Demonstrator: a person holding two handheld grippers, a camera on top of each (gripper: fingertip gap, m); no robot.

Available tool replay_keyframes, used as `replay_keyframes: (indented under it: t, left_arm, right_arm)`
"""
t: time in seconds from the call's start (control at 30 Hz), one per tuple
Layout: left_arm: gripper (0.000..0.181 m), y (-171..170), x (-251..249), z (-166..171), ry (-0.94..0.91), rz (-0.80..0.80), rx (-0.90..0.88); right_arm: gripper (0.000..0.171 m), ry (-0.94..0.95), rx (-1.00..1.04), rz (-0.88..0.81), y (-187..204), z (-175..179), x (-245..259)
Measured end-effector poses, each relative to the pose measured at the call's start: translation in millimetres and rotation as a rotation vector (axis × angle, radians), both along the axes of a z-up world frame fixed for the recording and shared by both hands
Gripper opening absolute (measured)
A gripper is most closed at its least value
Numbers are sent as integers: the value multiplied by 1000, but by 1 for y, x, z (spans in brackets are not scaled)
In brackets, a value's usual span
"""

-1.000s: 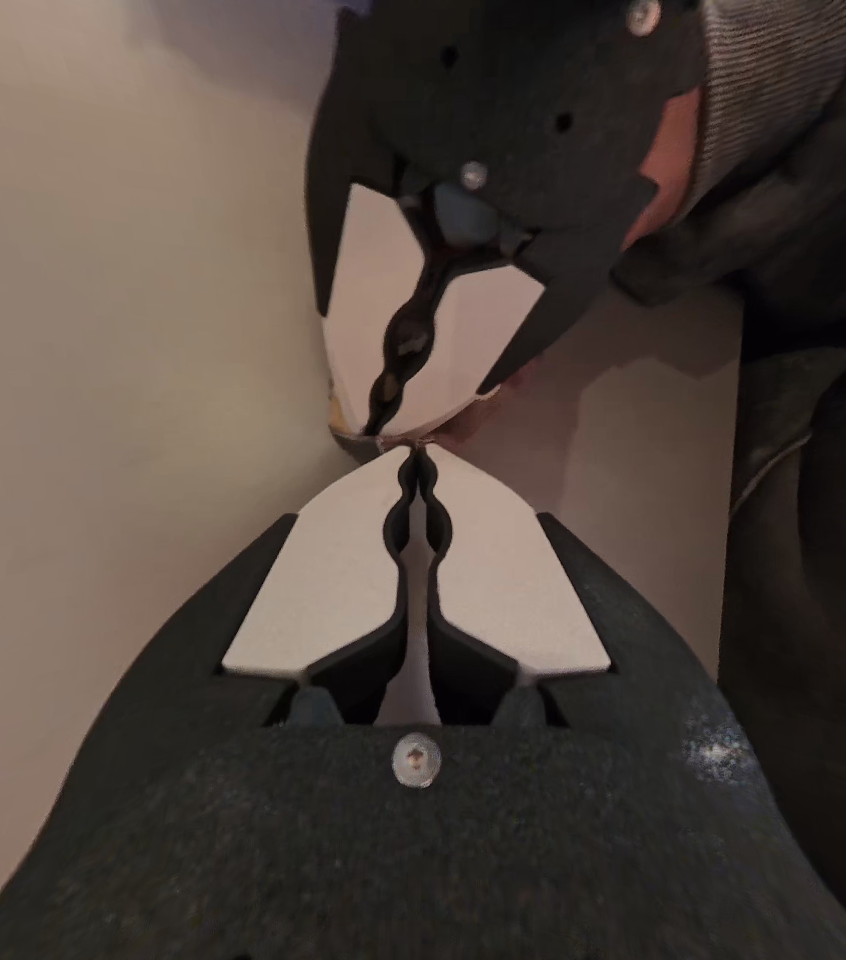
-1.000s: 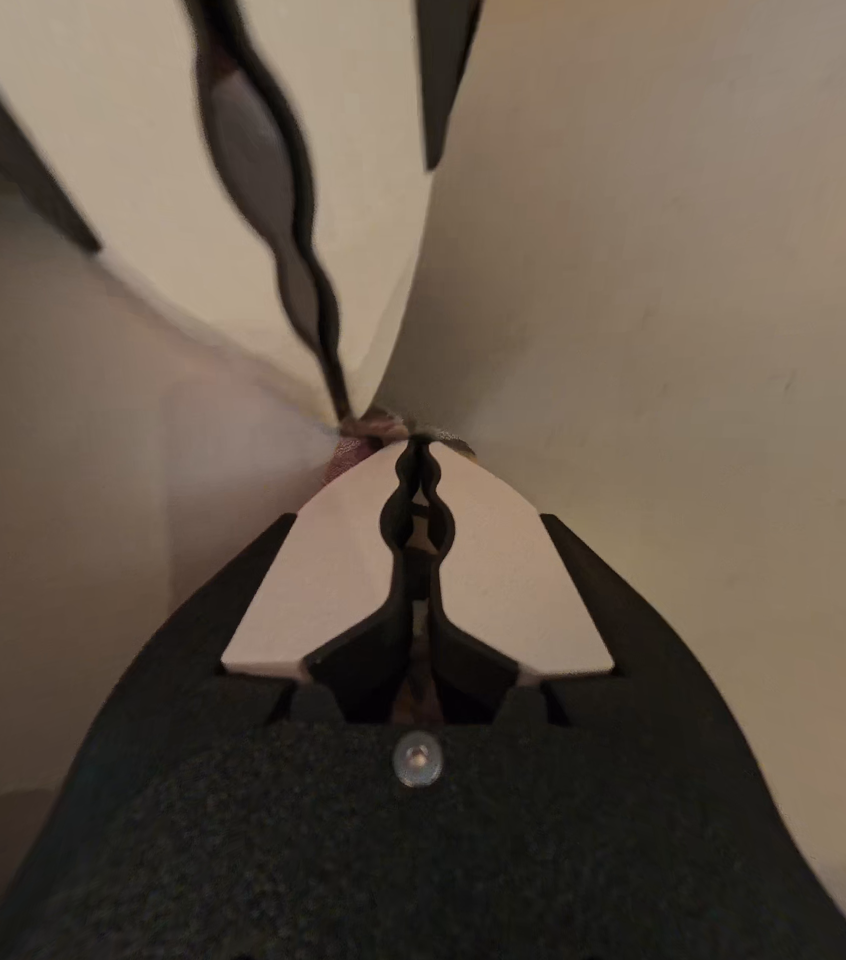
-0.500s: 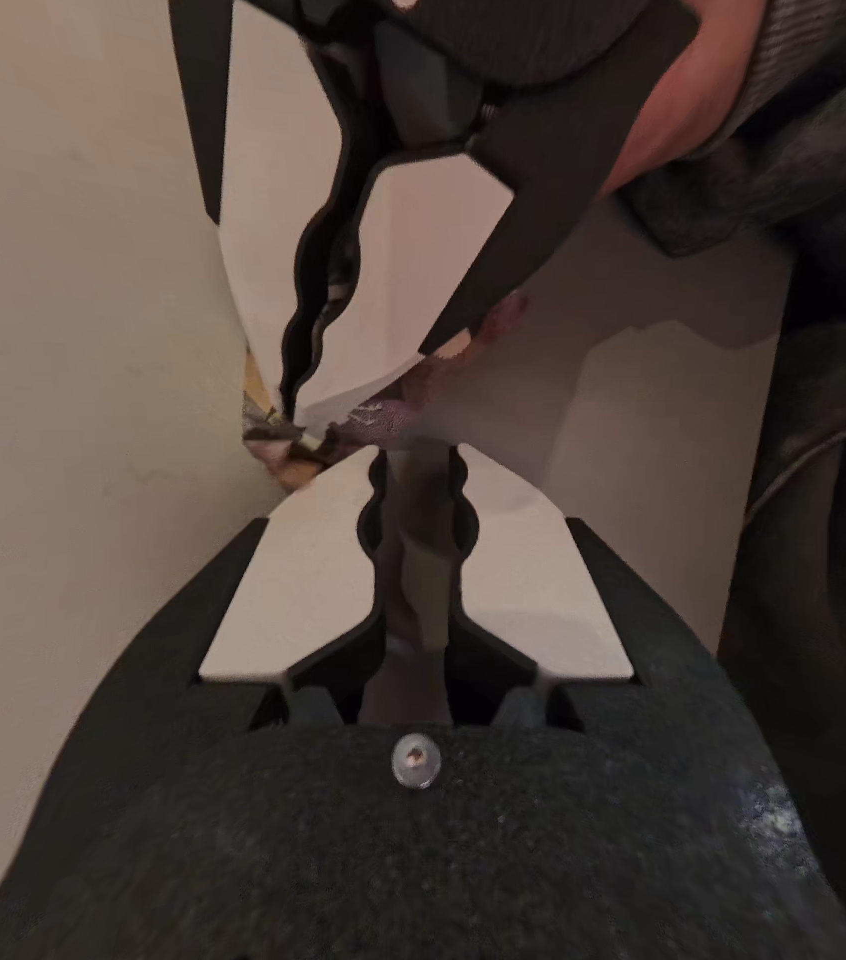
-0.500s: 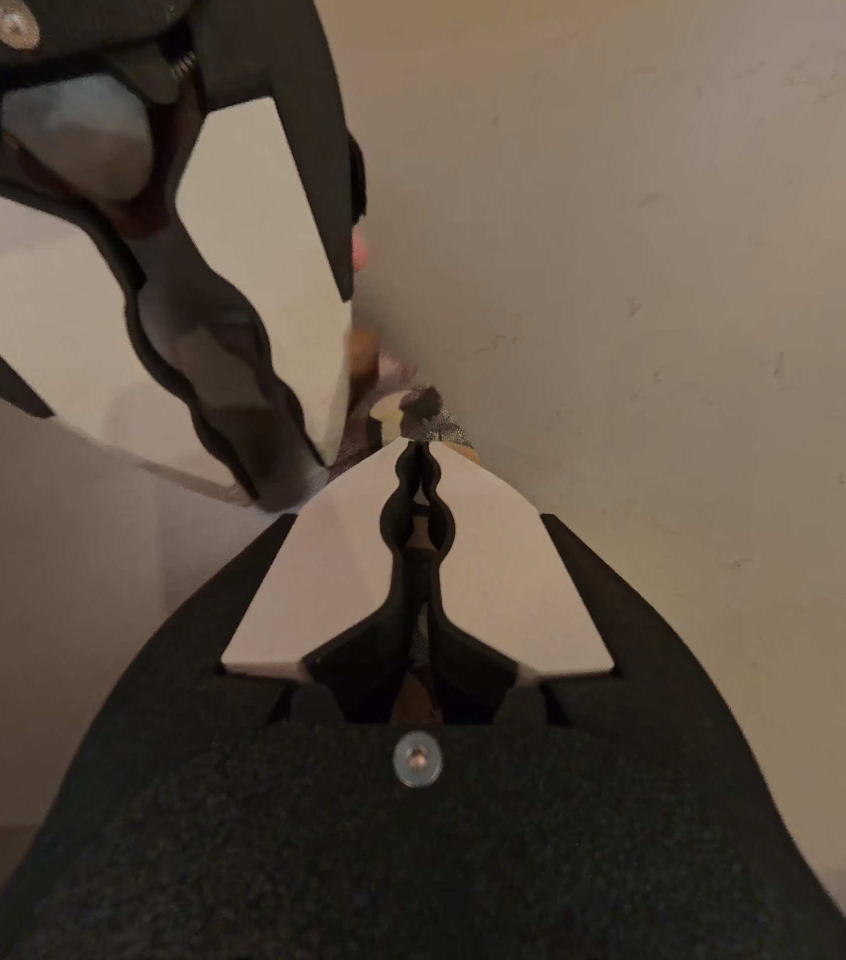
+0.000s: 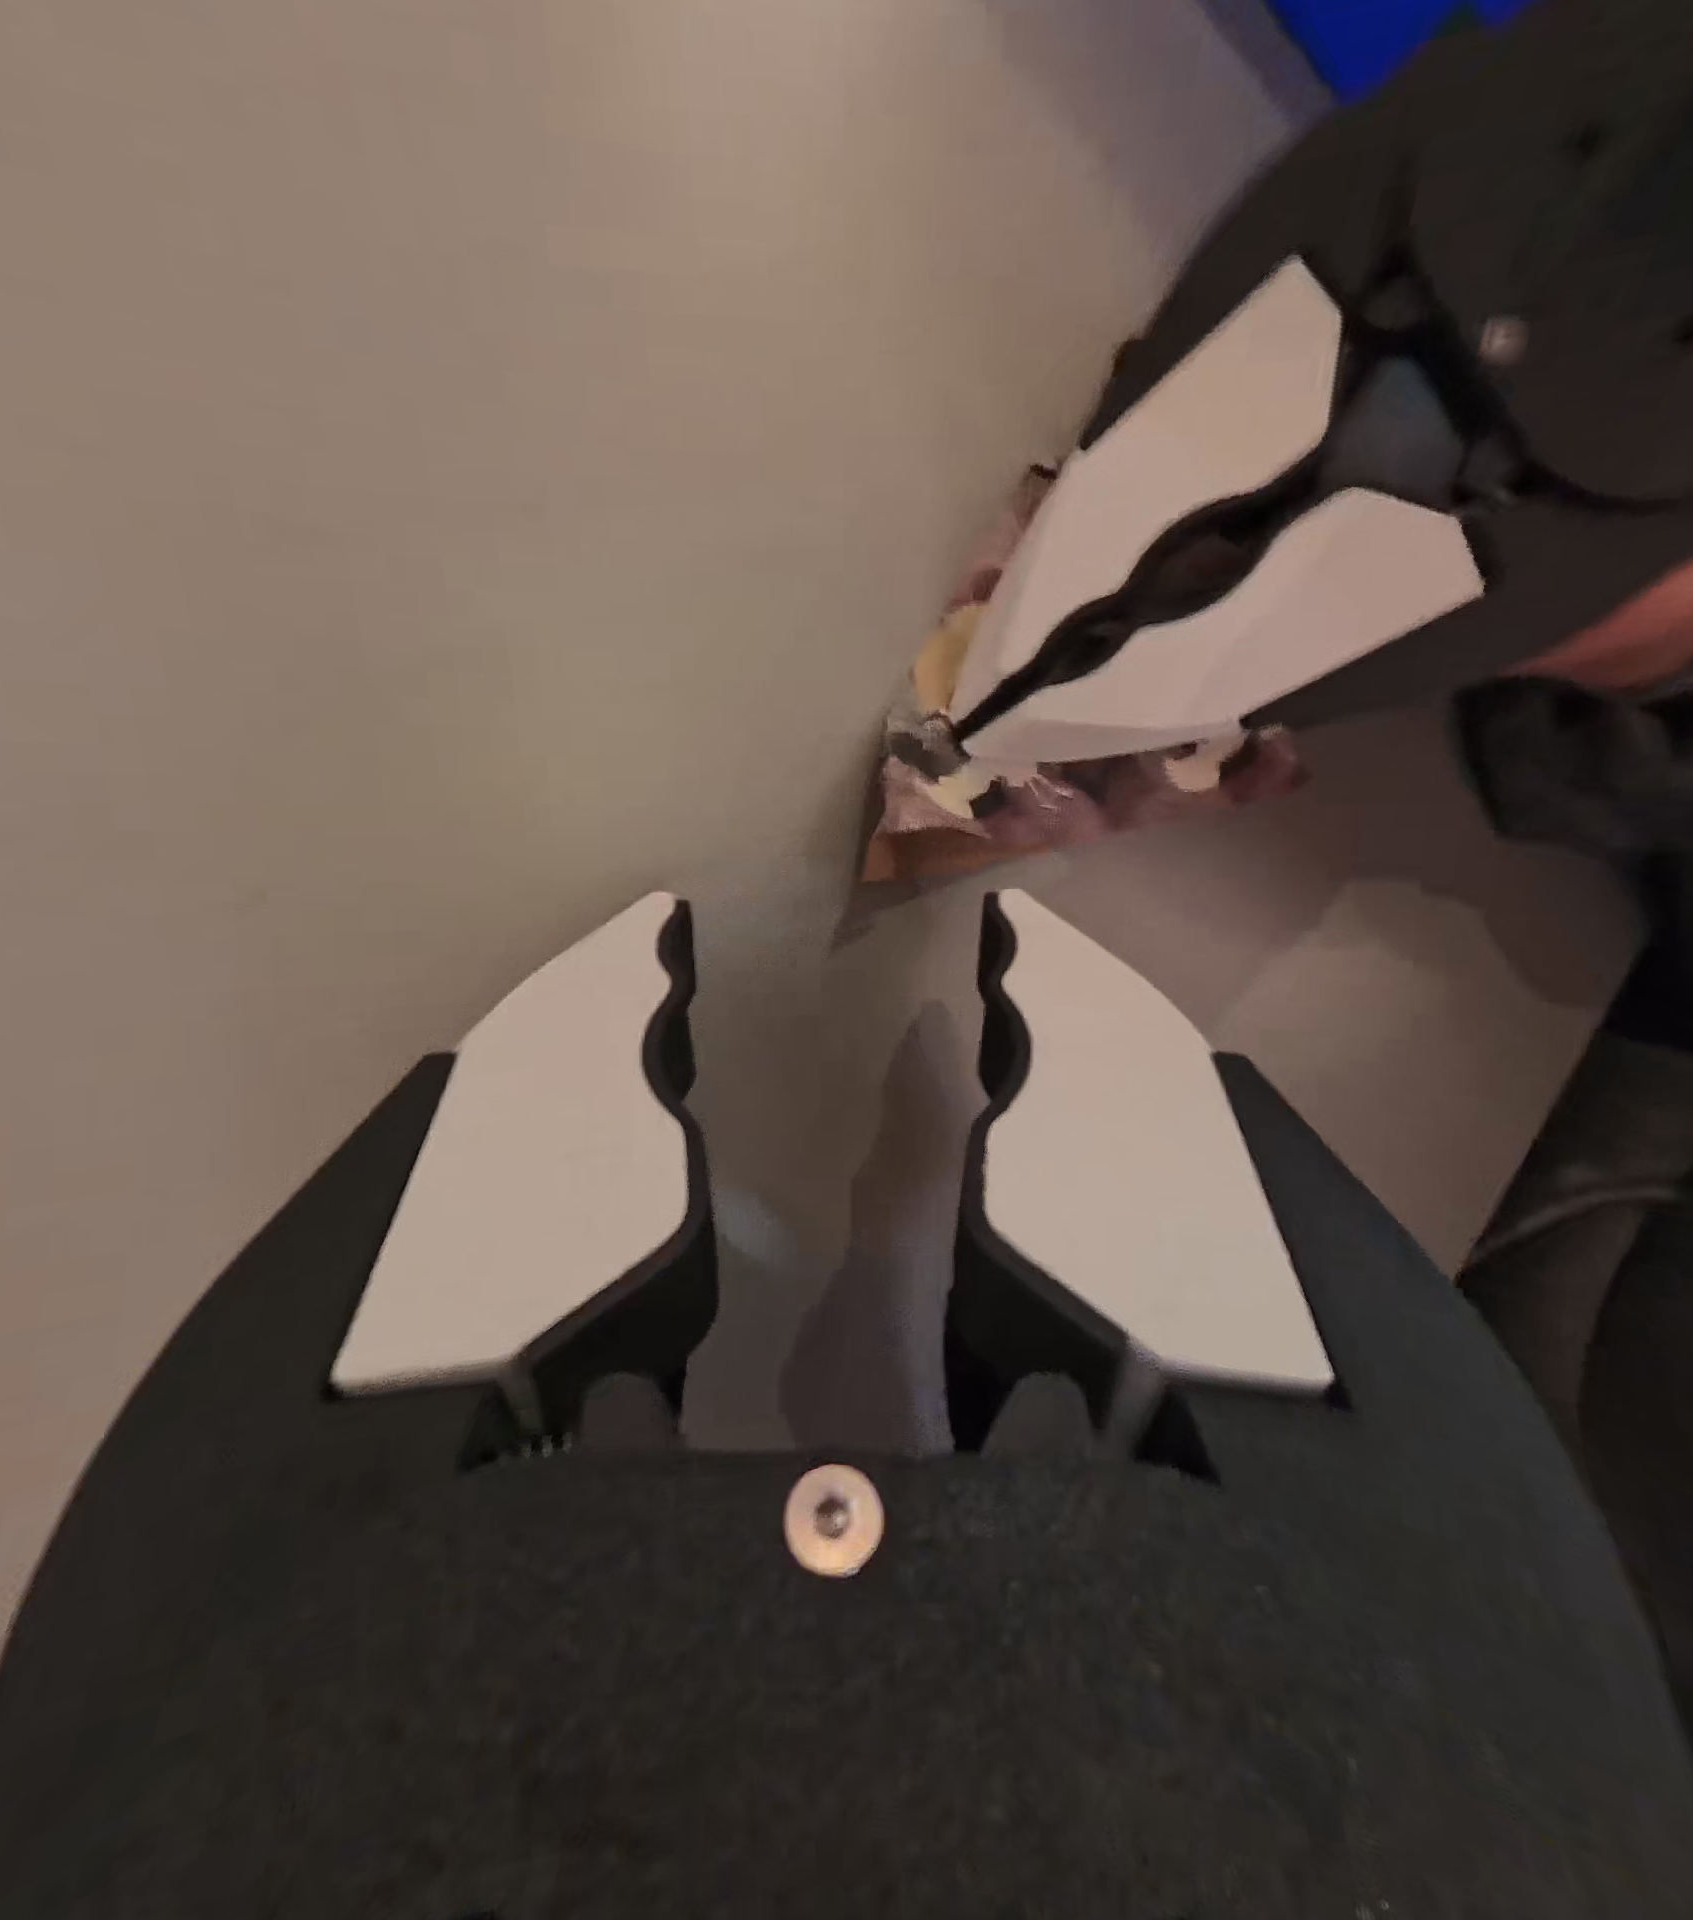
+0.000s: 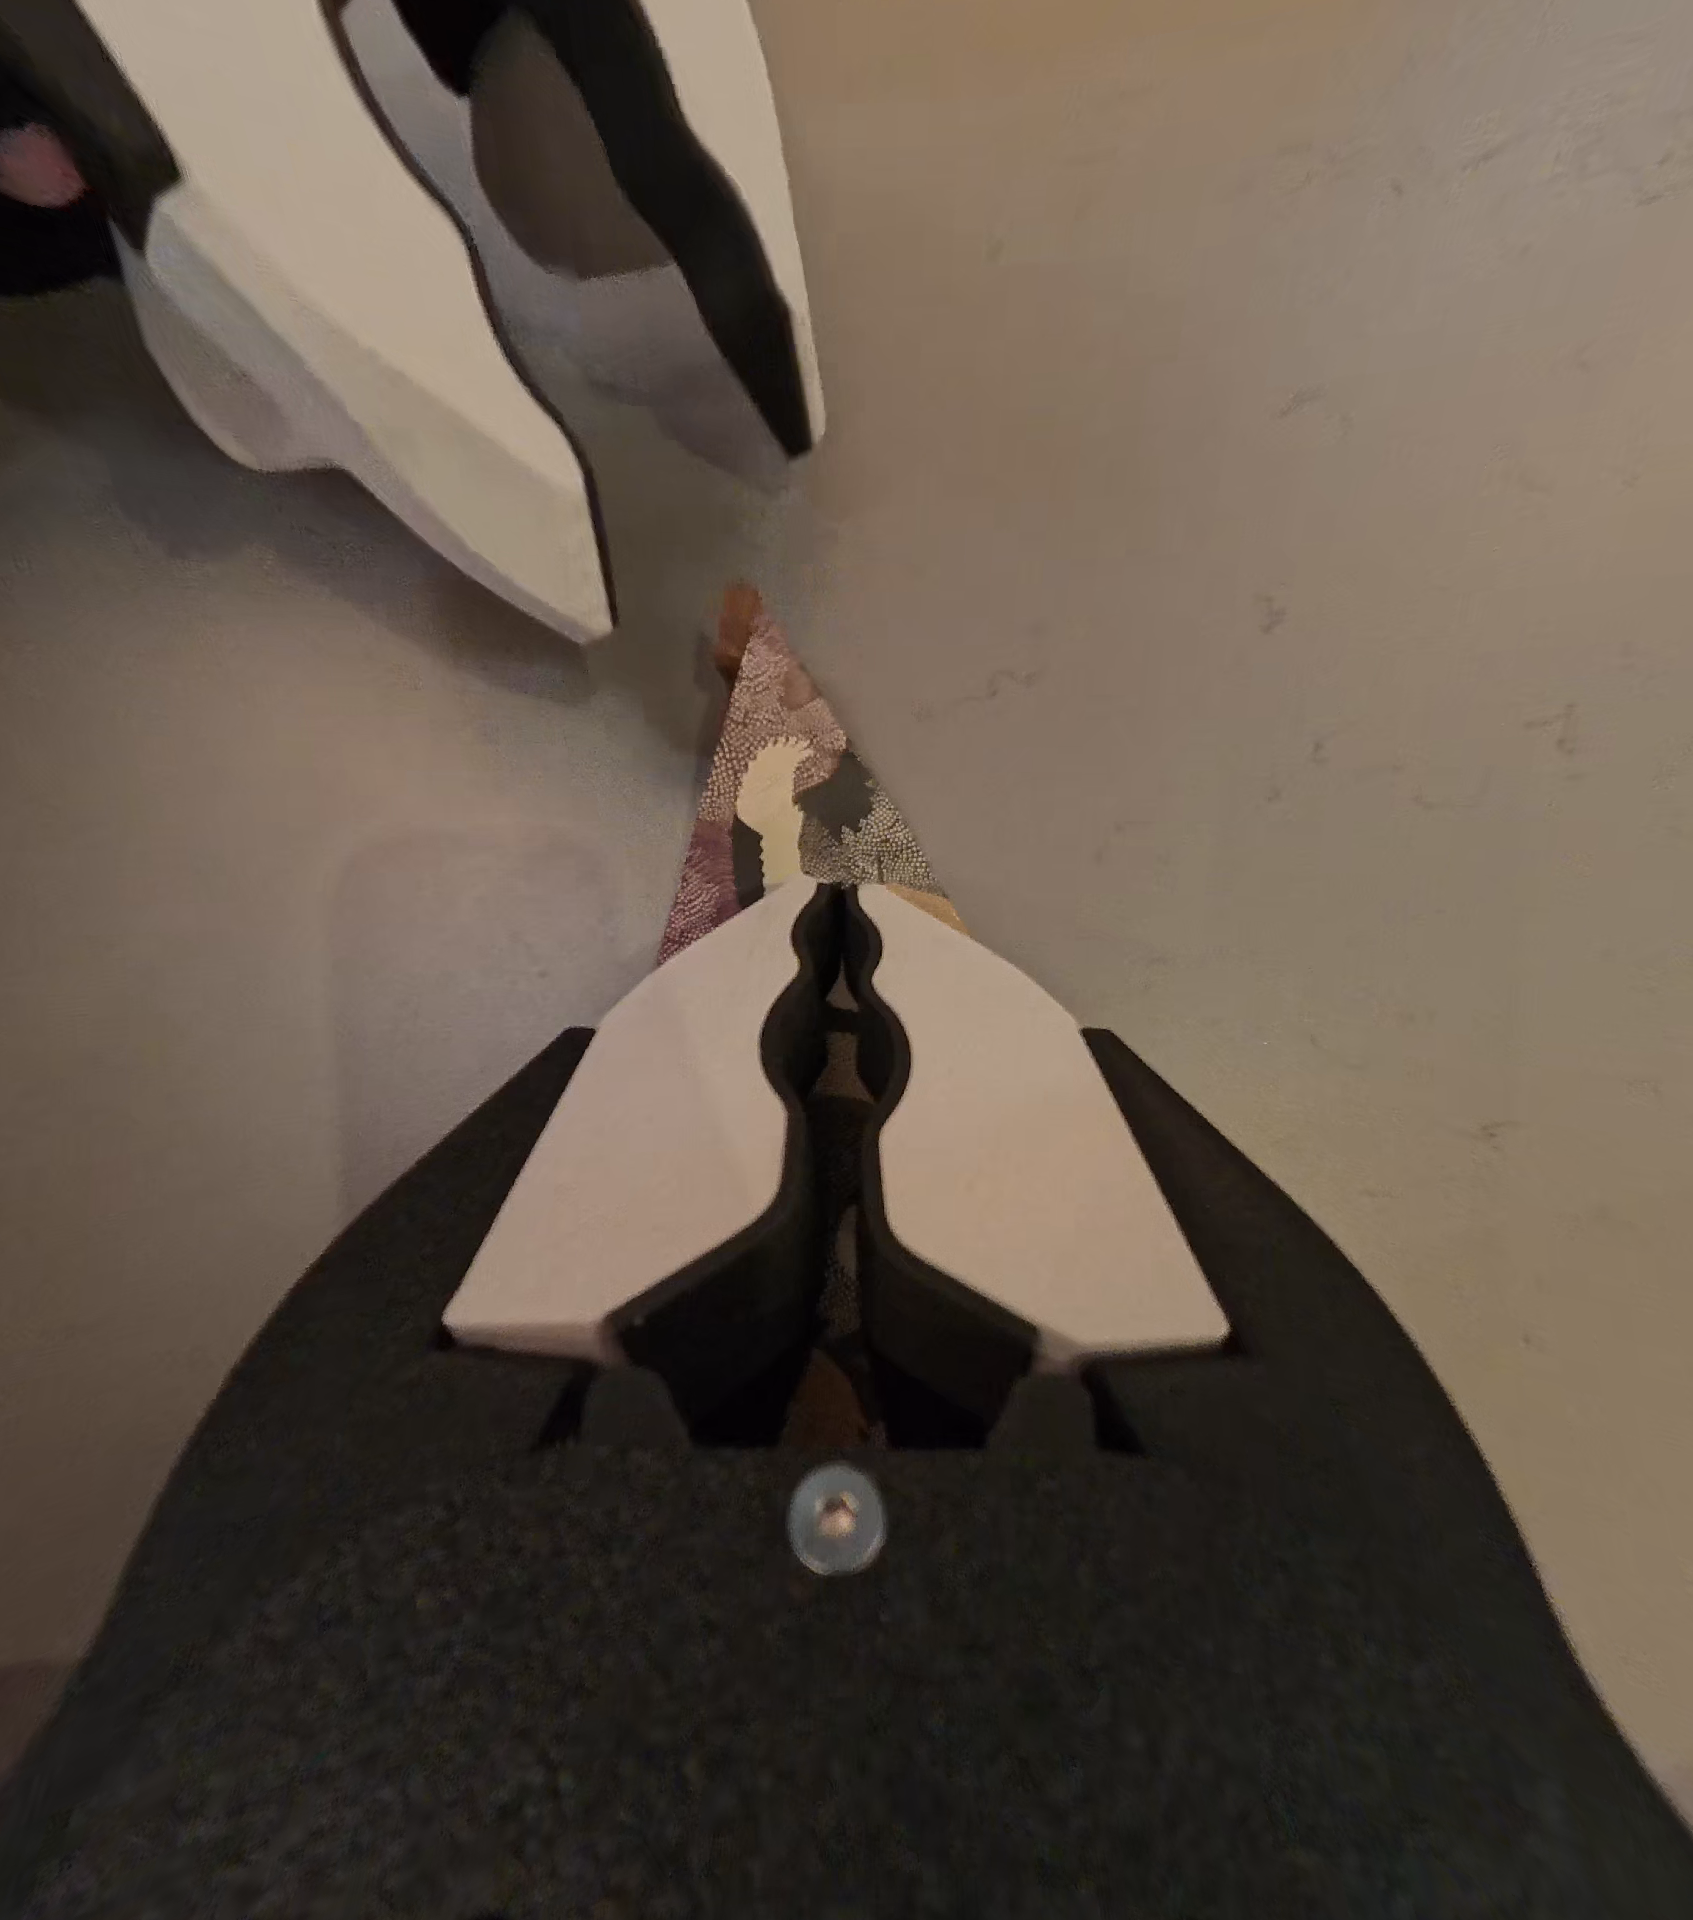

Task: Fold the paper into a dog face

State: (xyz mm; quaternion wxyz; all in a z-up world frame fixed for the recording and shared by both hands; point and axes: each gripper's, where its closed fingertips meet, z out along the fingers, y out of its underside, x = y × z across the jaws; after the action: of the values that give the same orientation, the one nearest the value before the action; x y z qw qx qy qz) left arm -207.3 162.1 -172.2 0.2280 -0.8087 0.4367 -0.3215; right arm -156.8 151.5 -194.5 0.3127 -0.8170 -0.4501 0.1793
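No brand, label or readable writing is seen on any surface; the paper (image 6: 800,790) bears only a printed pattern of fine dots in mauve, grey, cream and black. The paper is taken as the landmark: it lies low on the pale worktop (image 6: 1341,520), seen almost edge-on, and its near part is clamped between the closed tips of the right claw (image 6: 842,899), with patterned paper also glimpsed in the narrow slot between the white fingers (image 6: 676,1122). In the left wrist view the same paper (image 5: 987,810) is seen pinched at the right claw (image 5: 956,727), which is held by a hand (image 5: 1652,613). The left claw (image 5: 829,914) is spread wide and holds nothing; it is placed just short of the paper, apart from it. From the right wrist view, the left claw (image 6: 707,540) is seen beyond the paper's far tip.
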Motion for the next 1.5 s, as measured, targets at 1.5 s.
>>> replay_keyframes:
  t: [1.5]
  left_arm:
    - [0, -23, 35, -17, 277, -472, 614]
  right_arm:
    - [0, 8, -62, -80, -15, 0, 10]
